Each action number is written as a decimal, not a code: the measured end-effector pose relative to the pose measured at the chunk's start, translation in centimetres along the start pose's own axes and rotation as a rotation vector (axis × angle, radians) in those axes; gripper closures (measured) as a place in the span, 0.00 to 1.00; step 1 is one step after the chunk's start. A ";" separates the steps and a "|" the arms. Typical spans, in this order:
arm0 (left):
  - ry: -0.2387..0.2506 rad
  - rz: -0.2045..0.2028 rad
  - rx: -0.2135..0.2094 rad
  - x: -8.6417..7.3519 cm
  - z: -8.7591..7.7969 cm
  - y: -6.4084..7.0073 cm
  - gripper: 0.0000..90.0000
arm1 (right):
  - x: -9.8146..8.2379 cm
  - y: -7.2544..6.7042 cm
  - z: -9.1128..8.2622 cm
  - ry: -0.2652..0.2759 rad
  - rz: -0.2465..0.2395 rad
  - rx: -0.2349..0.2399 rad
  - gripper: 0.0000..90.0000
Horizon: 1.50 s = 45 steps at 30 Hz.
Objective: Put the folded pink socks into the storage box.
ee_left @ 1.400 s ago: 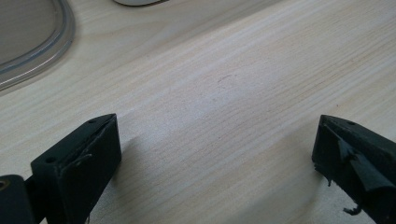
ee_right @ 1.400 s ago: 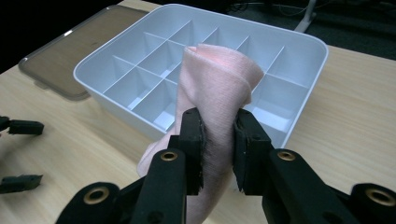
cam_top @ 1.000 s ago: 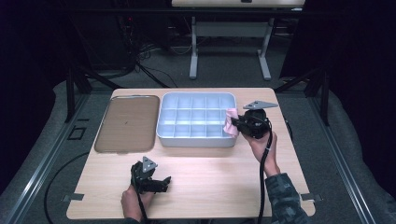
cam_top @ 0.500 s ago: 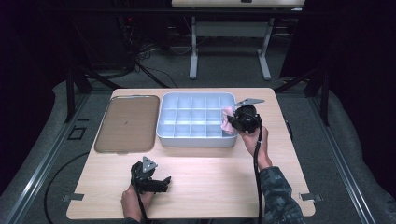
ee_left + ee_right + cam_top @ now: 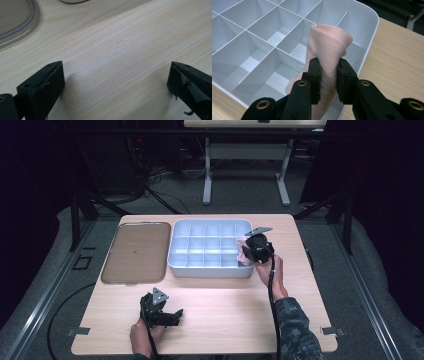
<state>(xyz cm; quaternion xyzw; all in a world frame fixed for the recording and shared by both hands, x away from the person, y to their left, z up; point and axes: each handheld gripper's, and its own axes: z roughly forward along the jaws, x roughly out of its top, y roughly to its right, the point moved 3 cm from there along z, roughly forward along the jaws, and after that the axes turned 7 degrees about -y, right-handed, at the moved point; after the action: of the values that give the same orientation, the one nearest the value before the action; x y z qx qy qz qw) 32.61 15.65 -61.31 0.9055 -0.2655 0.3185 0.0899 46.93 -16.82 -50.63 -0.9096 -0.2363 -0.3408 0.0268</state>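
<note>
The right gripper [image 5: 329,75] has its two black jaws pinched on a folded piece of pink cloth [image 5: 329,47], which stands up between the pads and also hangs below them. In the right gripper view the cloth sits at centre frame, above the compartments along the right-hand edge of the white divided tray [image 5: 372,20]. The high view puts the same gripper [image 5: 248,251] at the right end of the tray [image 5: 210,270], with the pink cloth [image 5: 242,251] showing just left of it, near centre right of the frame.

So the pick-up looks done and the carry to the tray nearly so — what seems left is lowering the cloth into one compartment and letting go. Which cell it is meant for cannot be told; every compartment in view looks empty.

The left gripper [image 5: 172,314] rests low in the frame on the wooden table [image 5: 225,320], lower left of centre. Its own view shows its jaws spread wide with only bare wood [image 5: 120,50] between them, holding nothing. A brown lid-like tray [image 5: 136,251] lies flat to the left of the white one, its clear rim [image 5: 30,23] at the upper left of the left gripper view — untouched at this point.
</note>
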 end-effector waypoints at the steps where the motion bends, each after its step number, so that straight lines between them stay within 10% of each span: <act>1: 0.000 0.000 0.000 0.0 0.0 0.0 0.01 | 0.0 0.0 0.1 0.008 0.001 0.006 0.83; 18: 0.000 0.002 0.000 0.0 0.0 0.0 0.01 | -1.4 0.2 1.2 -0.035 -0.024 -0.007 0.76; 45: 0.000 0.003 -0.001 0.0 0.0 0.0 0.01 | -2.9 0.2 -6.0 0.070 0.090 0.150 0.45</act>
<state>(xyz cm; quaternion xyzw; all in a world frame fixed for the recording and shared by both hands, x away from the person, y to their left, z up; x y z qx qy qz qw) 32.62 15.66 -61.30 0.9051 -0.2671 0.3184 0.0896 41.46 -19.48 -47.84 -0.9021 -0.2190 -0.3524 0.1184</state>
